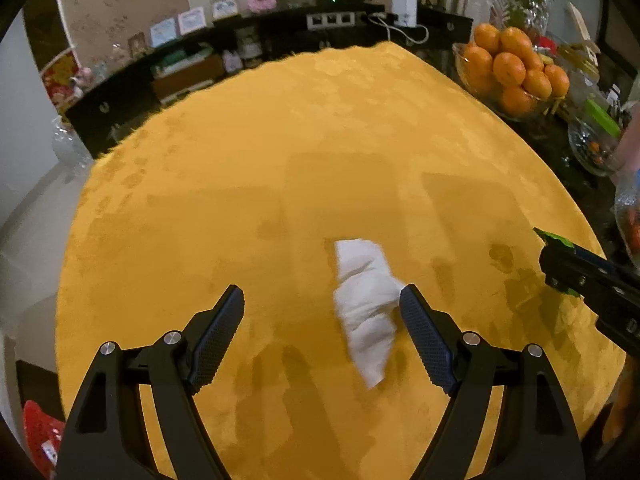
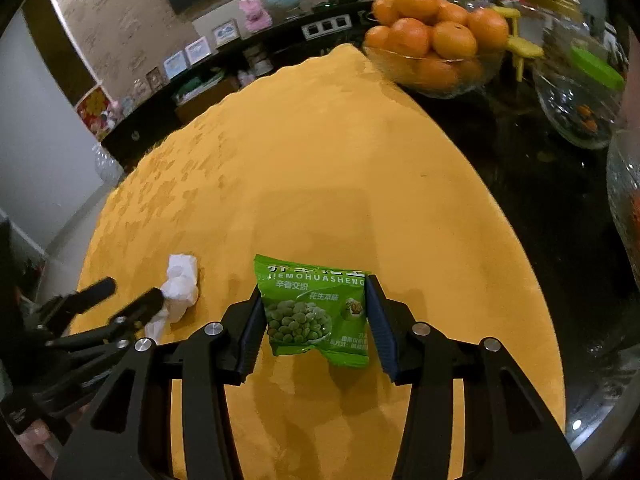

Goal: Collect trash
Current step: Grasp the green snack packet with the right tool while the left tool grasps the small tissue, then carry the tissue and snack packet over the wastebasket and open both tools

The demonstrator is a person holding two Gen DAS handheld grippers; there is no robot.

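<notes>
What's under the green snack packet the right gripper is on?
Only the yellow tablecloth shows around the green snack packet, between the right gripper fingers. Whatever lies directly beneath it is covered.

crumpled white tissue (image 1: 366,308), green snack packet (image 2: 316,312) upright

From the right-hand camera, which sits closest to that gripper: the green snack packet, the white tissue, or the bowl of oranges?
1. Green snack packet, between the right gripper fingers.
2. White tissue, to the left, at the left gripper.
3. Bowl of oranges, far, upper right.
</notes>
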